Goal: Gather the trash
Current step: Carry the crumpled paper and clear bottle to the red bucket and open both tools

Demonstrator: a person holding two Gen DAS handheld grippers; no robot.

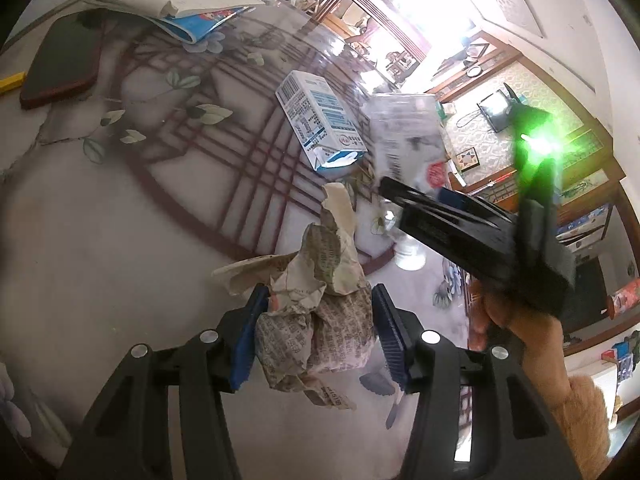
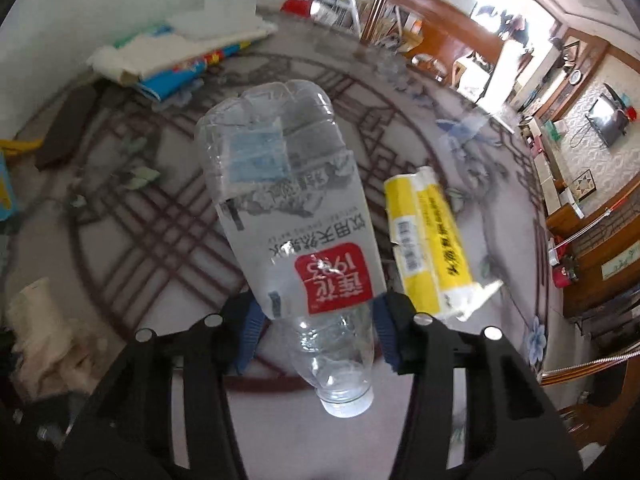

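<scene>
A crumpled paper wad sits low in the frame, pinched in the left claw. A clear plastic bottle, cap down, is clamped mid-frame by the right claw. A yellow wrapper and a white carton lie on the counter.

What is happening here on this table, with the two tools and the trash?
A person is clearing trash from a glass-topped table with a claw in each hand. The left claw holds a crumpled newspaper ball. The right claw is closed around an empty plastic bottle. A white carton and a yellow box lie on the table, not yet collected.
</scene>
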